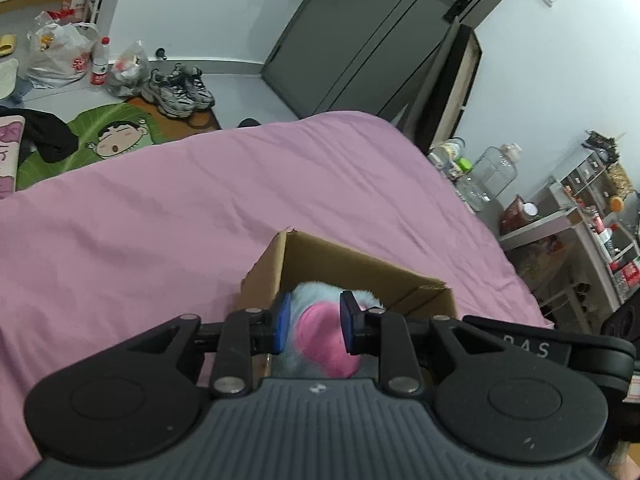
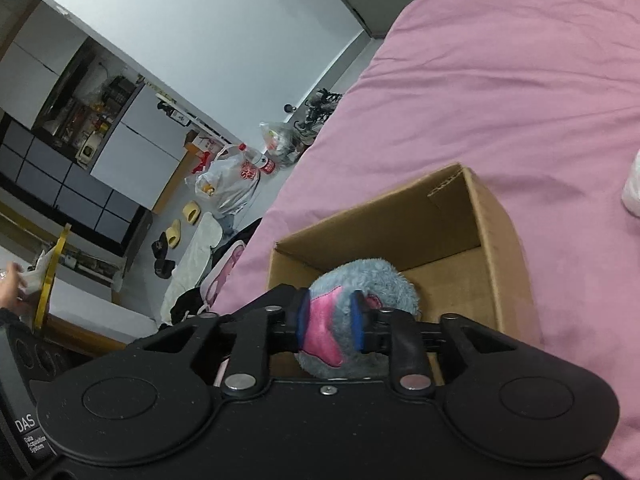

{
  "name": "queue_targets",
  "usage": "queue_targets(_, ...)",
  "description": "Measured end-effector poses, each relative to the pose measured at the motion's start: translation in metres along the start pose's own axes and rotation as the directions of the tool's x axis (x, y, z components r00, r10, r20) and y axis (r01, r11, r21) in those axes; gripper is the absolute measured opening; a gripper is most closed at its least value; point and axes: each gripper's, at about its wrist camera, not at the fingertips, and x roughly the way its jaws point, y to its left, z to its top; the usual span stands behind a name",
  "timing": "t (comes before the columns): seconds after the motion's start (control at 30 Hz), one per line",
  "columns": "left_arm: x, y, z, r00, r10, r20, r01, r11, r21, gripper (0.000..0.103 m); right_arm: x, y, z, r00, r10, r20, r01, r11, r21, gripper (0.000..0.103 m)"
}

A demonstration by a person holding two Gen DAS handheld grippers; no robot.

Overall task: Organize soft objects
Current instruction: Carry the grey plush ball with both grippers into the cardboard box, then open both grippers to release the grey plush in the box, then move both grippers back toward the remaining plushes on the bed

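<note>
Both grippers are clamped on the plush toy (image 2: 360, 280) — blue-grey fur with pink patches — right over the open cardboard box (image 2: 492, 220) on the pink bedsheet (image 2: 500, 80). The left gripper (image 1: 314, 326) pinches a pink patch between its blue pads, the toy sitting low inside the box mouth. The right gripper (image 2: 331, 322) squeezes a pink patch too. The box floor shows bare beyond the toy — a white object (image 2: 634, 188) lies on the sheet at the far right edge.

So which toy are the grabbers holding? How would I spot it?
Find the big pink bed, then the open brown cardboard box sitting on it. Over the box, the left gripper and right gripper both pinch a fluffy blue plush toy, the only furry thing, with bright pink patches.
</note>
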Motion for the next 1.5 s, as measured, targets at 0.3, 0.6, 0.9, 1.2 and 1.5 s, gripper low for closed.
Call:
queue_targets(0.3, -0.01, -0.015, -0.002, 0.999, 0.042, 0.002, -0.042, 0.998, 0.05, 0.037, -0.045, 0.005, -0.005, 0.997, -0.036, 0.063, 0.039, 0.999, -0.033, 0.061)
queue_targets(0.6, -0.031, -0.053, -0.014, 0.991, 0.117, 0.066, -0.125, 0.983, 0.136, 0.077, -0.104, -0.009, -0.014, 0.969, -0.143, 0.2, 0.158, 0.985, -0.063, 0.085)
queue_targets(0.9, -0.05, -0.094, -0.032, 0.981, 0.152, 0.124, -0.173, 0.967, 0.188, 0.078, -0.157, -0.038, -0.025, 0.935, -0.231, 0.27, 0.252, 0.967, -0.045, 0.097)
queue_targets(1.2, -0.065, -0.131, -0.062, 0.98, 0.174, 0.101, -0.191, 0.961, 0.201, 0.078, -0.208, -0.067, -0.04, 0.925, -0.218, 0.312, 0.233, 0.972, -0.012, 0.103)
queue_targets(1.5, -0.08, -0.171, -0.082, 0.98, 0.178, 0.094, -0.196, 0.948, 0.252, 0.078, -0.245, -0.102, -0.043, 0.93, -0.188, 0.315, 0.183, 0.982, 0.046, 0.103)
